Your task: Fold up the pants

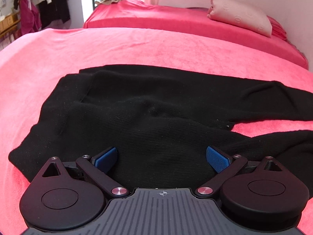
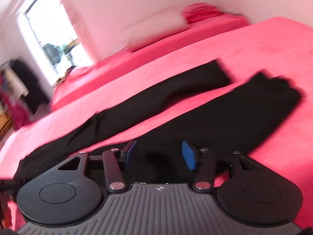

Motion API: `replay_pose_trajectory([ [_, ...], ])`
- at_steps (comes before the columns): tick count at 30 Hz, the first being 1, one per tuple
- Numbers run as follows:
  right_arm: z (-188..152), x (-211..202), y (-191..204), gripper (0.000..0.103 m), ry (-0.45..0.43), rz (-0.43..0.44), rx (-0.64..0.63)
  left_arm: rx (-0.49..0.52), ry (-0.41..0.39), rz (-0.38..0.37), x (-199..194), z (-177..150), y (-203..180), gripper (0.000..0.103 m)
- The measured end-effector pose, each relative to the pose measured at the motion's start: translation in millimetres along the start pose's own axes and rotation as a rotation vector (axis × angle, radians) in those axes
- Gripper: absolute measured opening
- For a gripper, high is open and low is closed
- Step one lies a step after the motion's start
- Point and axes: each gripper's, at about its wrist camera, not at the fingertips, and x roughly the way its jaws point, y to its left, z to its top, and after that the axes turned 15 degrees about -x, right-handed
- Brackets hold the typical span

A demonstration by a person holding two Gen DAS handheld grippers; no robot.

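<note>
On the far left of the left wrist view, clothes (image 1: 39, 5) hang on a rack beyond the bed (image 1: 137, 47), which is covered in a pink-red blanket. The black pants (image 1: 148, 101) lie spread across the near part of that bed, the waist end bunched and creased toward the left, the two legs parting and running off to the right with a wedge of blanket showing between them. The left gripper (image 1: 161, 159) hovers just over the waist area with its jaws spread wide and nothing between the blue pads (image 1: 106, 159); whether they touch the cloth cannot be told.

Further right and far, a folded pale pillow (image 1: 240, 15) rests on a second, raised part of the bed by the wall.

The right wrist view is blurred. There the pants (image 2: 215, 121) show their two legs stretching away to the far right, cuffs apart. The right gripper (image 2: 158, 153) sits over the nearer leg, jaws open about halfway and holding nothing.

The fabric looks like a soft, fine knit: light, limp, not slippery, likely to sag and drag on the fuzzy blanket. It probably wants a pinch through the thicker waistband on the left and at a cuff or leg edge on the right, lifted clear so one leg can be laid on the other.
</note>
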Motion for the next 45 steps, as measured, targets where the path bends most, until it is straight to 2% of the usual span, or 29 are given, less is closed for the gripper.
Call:
replay_pose_trajectory([
  [1, 5, -7, -2, 0.073, -0.038, -0.05, -0.013, 0.002, -0.003, 0.0, 1, 0, 0, 0.103],
  [3, 20, -13, -10, 0.073, -0.1, -0.003, 0.022, -0.001, -0.01, 0.001, 3, 0, 1, 0.103],
  [4, 27, -8, -14, 0.074, -0.097, 0.031, 0.066, 0.004, -0.015, 0.004, 3, -1, -1, 0.103],
  [8, 48, 48, -41, 0.074, 0.04, 0.164, 0.331, 0.017, -0.032, 0.013, 3, -4, -3, 0.103],
  [10, 55, 78, -48, 0.071, 0.118, 0.132, 0.393, 0.019, -0.036, 0.007, 2, -5, -2, 0.103],
  [12, 56, 100, -53, 0.07, 0.142, 0.147, 0.449, 0.02, -0.038, -0.003, 1, -6, -1, 0.103],
  [17, 67, 124, -54, 0.073, 0.071, 0.148, 0.512, 0.027, -0.049, -0.01, 0, -8, 0, 0.103],
  [20, 67, 139, -59, 0.072, 0.028, 0.143, 0.521, 0.026, -0.053, -0.004, 0, -9, -2, 0.103],
  [21, 65, 142, -59, 0.066, 0.024, 0.142, 0.516, 0.025, -0.055, -0.004, 0, -9, -2, 0.103],
  [24, 58, 147, -67, 0.014, 0.056, 0.104, 0.523, 0.029, -0.059, -0.006, -1, -10, -1, 0.103],
  [26, 60, 135, -75, 0.012, 0.019, 0.123, 0.524, 0.031, -0.053, -0.006, -1, -9, -1, 0.103],
  [28, 64, 112, -79, 0.011, -0.079, 0.087, 0.44, 0.028, -0.047, -0.01, -1, -7, -1, 0.103],
  [29, 64, 112, -83, 0.011, -0.083, 0.032, 0.399, 0.028, -0.047, -0.011, -1, -7, -1, 0.103],
  [30, 62, 118, -89, 0.01, -0.031, 0.002, 0.408, 0.032, -0.049, -0.012, 0, -6, -1, 0.103],
  [31, 57, 127, -96, 0.01, 0.034, 0.008, 0.44, 0.035, -0.05, -0.01, 1, -6, -1, 0.103],
  [33, 51, 125, -106, 0.011, 0.021, 0.05, 0.484, 0.037, -0.049, -0.009, 1, -6, 0, 0.103],
  [34, 52, 121, -108, 0.015, 0.005, 0.041, 0.486, 0.035, -0.046, -0.009, 1, -5, 0, 0.103],
  [39, 64, 97, -85, 0.019, -0.041, -0.155, 0.324, 0.028, -0.019, -0.022, -4, 2, 5, 0.103],
  [40, 68, 93, -73, 0.022, -0.053, -0.16, 0.265, 0.026, -0.021, -0.02, -6, 3, 6, 0.103],
  [41, 71, 90, -58, 0.027, -0.064, -0.143, 0.204, 0.024, -0.025, -0.013, -9, 4, 8, 0.103],
  [43, 75, 89, -19, 0.062, -0.066, -0.079, 0.063, 0.028, -0.031, 0.021, -11, 7, 7, 0.103],
  [45, 75, 91, 25, 0.069, -0.052, 0.016, -0.068, 0.039, -0.043, 0.077, -10, 12, 3, 0.103],
])
